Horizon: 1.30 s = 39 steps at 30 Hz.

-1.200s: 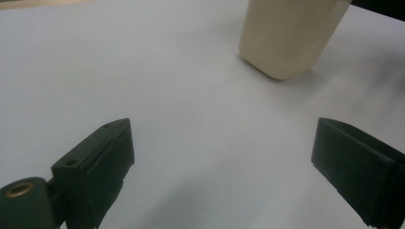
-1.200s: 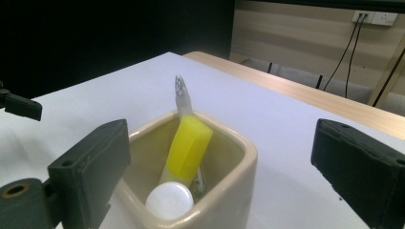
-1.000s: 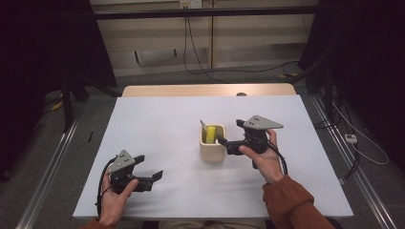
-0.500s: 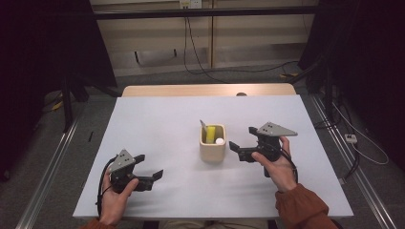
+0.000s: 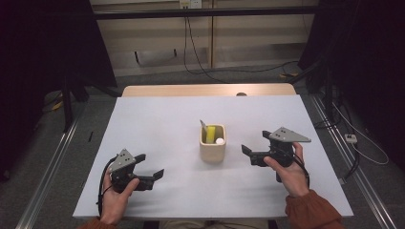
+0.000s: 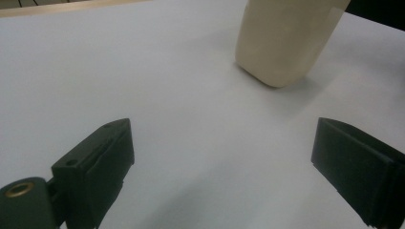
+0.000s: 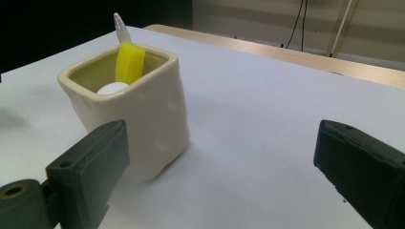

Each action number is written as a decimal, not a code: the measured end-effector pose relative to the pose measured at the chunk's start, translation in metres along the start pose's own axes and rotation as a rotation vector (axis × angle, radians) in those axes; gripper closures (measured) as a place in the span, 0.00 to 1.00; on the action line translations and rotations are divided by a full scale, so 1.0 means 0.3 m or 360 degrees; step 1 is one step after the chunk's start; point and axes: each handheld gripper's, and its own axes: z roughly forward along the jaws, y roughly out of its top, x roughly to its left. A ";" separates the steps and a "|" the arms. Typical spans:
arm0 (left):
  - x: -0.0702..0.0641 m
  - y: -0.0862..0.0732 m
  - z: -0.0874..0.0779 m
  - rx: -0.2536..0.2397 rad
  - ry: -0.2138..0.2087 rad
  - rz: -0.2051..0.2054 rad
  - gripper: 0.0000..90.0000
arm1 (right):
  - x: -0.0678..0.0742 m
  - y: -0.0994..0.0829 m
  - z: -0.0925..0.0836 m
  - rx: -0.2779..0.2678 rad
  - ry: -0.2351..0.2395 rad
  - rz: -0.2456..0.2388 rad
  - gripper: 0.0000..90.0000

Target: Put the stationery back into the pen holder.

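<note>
A cream square cup [image 5: 213,144] stands upright in the middle of the white table [image 5: 157,124]. Inside it lean a yellow piece [image 7: 130,61] with a thin clear blade sticking up, and a small white round object [image 7: 112,88]. My right gripper [image 5: 249,152] hovers just right of the cup, jaws wide open and empty, pointing at it. In the right gripper view the cup [image 7: 138,119] sits close behind the left jaw. My left gripper [image 5: 152,168] rests near the front left of the table, open and empty; its view shows the cup's base [image 6: 286,43] farther off.
A wooden strip [image 5: 205,89] runs along the table's far edge. Cables [image 5: 200,52] lie on the floor behind, and dark stands flank both sides. Bare white table surface surrounds the cup.
My right gripper has drawn back from the cup toward the right and lower. The white round object now lies in the cup. The left gripper has stayed put.
</note>
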 end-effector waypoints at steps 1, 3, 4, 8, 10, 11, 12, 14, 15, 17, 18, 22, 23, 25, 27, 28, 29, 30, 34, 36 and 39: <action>0.000 0.000 0.000 -0.0001 0.0002 0.0001 0.08 | -0.002 -0.004 -0.006 0.0004 -0.0001 0.0003 0.05; 0.001 0.000 0.000 0.0002 0.0005 0.0002 0.08 | -0.006 -0.015 -0.019 0.0011 -0.0012 0.0004 0.05; 0.000 0.000 0.000 0.0003 0.0006 0.0003 0.08 | -0.007 -0.020 -0.023 0.0015 -0.0016 0.0003 0.05; -0.001 0.000 0.000 0.0005 0.0006 0.0004 0.08 | -0.017 -0.051 -0.041 0.0022 -0.0049 0.0004 0.05; -0.002 -0.001 0.000 0.0005 0.0007 0.0004 0.08 | -0.024 -0.067 -0.049 0.0025 -0.0065 0.0007 0.05; -0.002 -0.001 0.000 0.0006 0.0008 0.0005 0.08 | -0.027 -0.074 -0.052 0.0029 -0.0072 0.0010 0.05; -0.002 -0.001 0.001 0.0006 0.0008 0.0005 0.08 | -0.031 -0.080 -0.056 0.0026 -0.0077 0.0020 0.05; -0.003 0.000 0.001 0.0008 0.0008 0.0008 0.08 | -0.037 -0.090 -0.063 0.0042 -0.0085 0.0021 0.05; -0.003 0.000 0.001 0.0008 0.0007 0.0007 0.08 | -0.041 -0.093 -0.066 0.0052 -0.0089 0.0014 0.05; -0.005 0.001 0.000 0.0005 0.0008 0.0009 0.08 | -0.047 -0.101 -0.073 0.0069 -0.0102 0.0016 0.05; -0.006 0.001 0.000 -0.0001 0.0005 0.0007 0.08 | -0.051 -0.106 -0.077 0.0072 -0.0109 0.0017 0.05; -0.007 0.001 -0.001 -0.0004 0.0003 0.0005 0.08 | -0.067 -0.135 -0.096 0.0097 -0.0136 0.0019 0.05; -0.007 0.000 0.000 -0.0003 0.0003 0.0004 0.08 | -0.072 -0.142 -0.102 0.0095 -0.0147 0.0025 0.05; -0.008 0.001 -0.001 -0.0002 0.0005 0.0001 0.08 | -0.083 -0.160 -0.116 0.0099 -0.0169 0.0035 0.05; -0.009 0.001 -0.001 -0.0006 0.0006 0.0003 0.08 | -0.092 -0.175 -0.128 0.0102 -0.0182 0.0052 0.05; -0.010 0.001 -0.001 -0.0005 0.0007 0.0001 0.08 | -0.096 -0.180 -0.133 0.0103 -0.0189 0.0056 0.05; -0.011 0.001 -0.001 -0.0002 0.0006 0.0000 0.08 | -0.101 -0.187 -0.138 0.0103 -0.0197 0.0063 0.05; -0.012 0.001 0.000 0.0001 0.0006 0.0001 0.08 | -0.106 -0.193 -0.144 0.0102 -0.0203 0.0074 0.05; -0.014 0.001 -0.001 0.0000 0.0008 0.0006 0.08 | -0.126 -0.219 -0.161 0.0105 -0.0229 0.0102 0.05; -0.014 0.001 -0.001 0.0001 0.0009 0.0004 0.08 | -0.128 -0.231 -0.165 0.0119 -0.0231 0.0107 0.05; -0.013 0.000 -0.002 -0.0004 0.0014 -0.0010 0.08 | -0.130 -0.243 -0.168 0.0112 -0.0240 0.0114 0.06</action>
